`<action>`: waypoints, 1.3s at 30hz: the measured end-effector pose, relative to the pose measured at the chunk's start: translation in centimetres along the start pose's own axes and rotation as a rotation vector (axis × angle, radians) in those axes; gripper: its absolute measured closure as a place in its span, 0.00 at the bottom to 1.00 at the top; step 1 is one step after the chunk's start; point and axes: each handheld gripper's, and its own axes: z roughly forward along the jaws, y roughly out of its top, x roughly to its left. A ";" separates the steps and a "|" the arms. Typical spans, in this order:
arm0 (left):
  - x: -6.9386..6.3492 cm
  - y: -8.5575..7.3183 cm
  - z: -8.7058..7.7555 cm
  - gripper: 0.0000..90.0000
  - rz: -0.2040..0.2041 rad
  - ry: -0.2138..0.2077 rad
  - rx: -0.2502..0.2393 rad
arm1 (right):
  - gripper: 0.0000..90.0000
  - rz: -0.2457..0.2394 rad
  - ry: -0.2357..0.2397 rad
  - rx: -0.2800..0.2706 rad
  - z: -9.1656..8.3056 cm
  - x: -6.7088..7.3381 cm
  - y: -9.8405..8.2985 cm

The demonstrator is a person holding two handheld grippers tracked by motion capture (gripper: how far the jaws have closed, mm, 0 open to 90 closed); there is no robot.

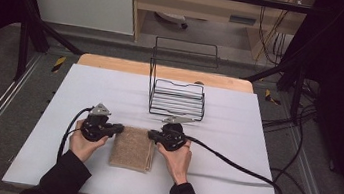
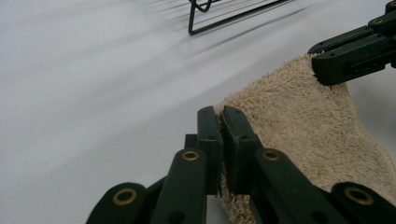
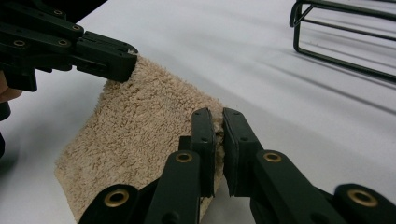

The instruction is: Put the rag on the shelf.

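— What carries everything here?
— A flat white rectangular tabletop [image 1: 84,95], with a strip of pale wood [image 1: 114,63] along its far edge.

— What lies on it?
— A folded beige terry-cloth towel [image 1: 132,148] at lower centre of the high view, and a black wire rack with a tall back frame [image 1: 177,99] above it, right of centre, well apart from the towel.
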 end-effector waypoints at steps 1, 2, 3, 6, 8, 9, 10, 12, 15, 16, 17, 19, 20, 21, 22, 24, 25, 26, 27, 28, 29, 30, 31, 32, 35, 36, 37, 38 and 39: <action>-0.1 0.0 -0.2 0.95 0.001 -0.001 -0.009 | 0.93 -0.004 0.001 -0.003 -0.2 0.1 0.0; -0.1 0.0 -0.2 0.95 0.001 -0.001 -0.009 | 0.93 -0.004 0.001 -0.003 -0.2 0.1 0.0; -0.2 0.1 -0.5 0.95 0.009 0.004 -0.016 | 0.93 -0.011 0.006 -0.013 -0.4 0.2 0.1; -0.4 0.1 -0.7 0.95 0.009 -0.004 -0.026 | 0.93 -0.017 0.008 -0.026 -0.7 0.3 0.2; -0.5 0.2 -1.0 0.95 0.017 -0.004 -0.036 | 0.93 -0.018 0.010 -0.034 -0.9 0.4 0.3; -0.6 0.3 -1.2 0.95 0.020 -0.010 -0.043 | 0.93 -0.022 0.013 -0.043 -1.2 0.4 0.4; -0.6 0.3 -1.2 0.95 0.020 -0.010 -0.043 | 0.93 -0.022 0.013 -0.043 -1.2 0.4 0.4; -0.7 0.3 -1.4 0.95 0.024 -0.011 -0.050 | 0.93 -0.027 0.015 -0.052 -1.5 0.5 0.5; -0.8 0.5 -1.7 0.95 0.027 -0.018 -0.061 | 0.93 -0.036 0.022 -0.067 -2.0 0.7 0.6; -0.8 0.5 -1.7 0.95 0.027 -0.018 -0.061 | 0.93 -0.036 0.022 -0.067 -2.0 0.7 0.6; -0.9 0.6 -1.8 0.95 0.025 -0.019 -0.068 | 0.93 -0.039 0.025 -0.074 -2.3 0.8 0.8; -1.2 0.7 -2.1 0.95 0.024 -0.018 -0.081 | 0.93 -0.043 0.028 -0.081 -2.5 0.8 0.8; -1.2 0.7 -2.1 0.95 0.024 -0.018 -0.081 | 0.93 -0.043 0.028 -0.081 -2.5 0.8 0.8; -1.2 0.8 -2.2 0.95 0.027 -0.017 -0.084 | 0.93 -0.048 0.026 -0.084 -2.7 0.8 0.9; -1.3 0.9 -2.2 0.95 0.025 -0.016 -0.086 | 0.94 -0.047 0.027 -0.087 -2.8 0.9 0.9; -1.5 1.0 -2.4 0.95 0.022 -0.016 -0.096 | 0.94 -0.053 0.026 -0.093 -3.1 0.9 1.0; -1.6 1.1 -2.5 0.95 0.025 -0.011 -0.100 | 0.94 -0.057 0.026 -0.098 -3.3 0.9 1.1; -1.7 1.2 -2.6 0.95 0.027 -0.009 -0.104 | 0.94 -0.057 0.026 -0.098 -3.3 0.9 1.1; -1.8 1.2 -2.7 0.95 0.028 -0.008 -0.106 | 0.94 -0.059 0.027 -0.103 -3.4 1.0 1.2; -1.8 1.3 -2.7 0.95 0.030 -0.007 -0.107 | 0.94 -0.061 0.027 -0.106 -3.5 1.0 1.2; -2.0 1.4 -2.8 0.95 0.033 -0.003 -0.110 | 0.94 -0.062 0.027 -0.111 -3.8 1.0 1.3; -2.0 1.4 -2.8 0.95 0.033 -0.003 -0.110 | 0.94 -0.062 0.027 -0.111 -3.8 1.0 1.3; -2.1 1.5 -2.9 0.95 0.035 -0.003 -0.113 | 0.94 -0.065 0.027 -0.113 -3.9 1.0 1.4; -2.1 1.5 -2.9 0.95 0.035 -0.003 -0.113 | 0.94 -0.065 0.027 -0.113 -3.9 1.0 1.4; -2.3 1.6 -3.0 0.95 0.041 0.000 -0.119 | 0.94 -0.067 0.026 -0.123 -4.3 1.1 1.5; -2.4 1.7 -3.1 0.95 0.038 -0.003 -0.121 | 0.94 -0.067 0.026 -0.123 -4.3 1.1 1.5; -2.4 1.7 -3.1 0.95 0.040 -0.003 -0.122 | 0.94 -0.074 0.026 -0.128 -4.5 1.1 1.6; -2.5 1.8 -3.1 0.95 0.043 -0.001 -0.126 | 0.94 -0.074 0.026 -0.128 -4.5 1.1 1.6; -2.6 1.9 -3.2 0.95 0.041 -0.003 -0.130 | 0.94 -0.079 0.025 -0.134 -4.8 1.0 1.7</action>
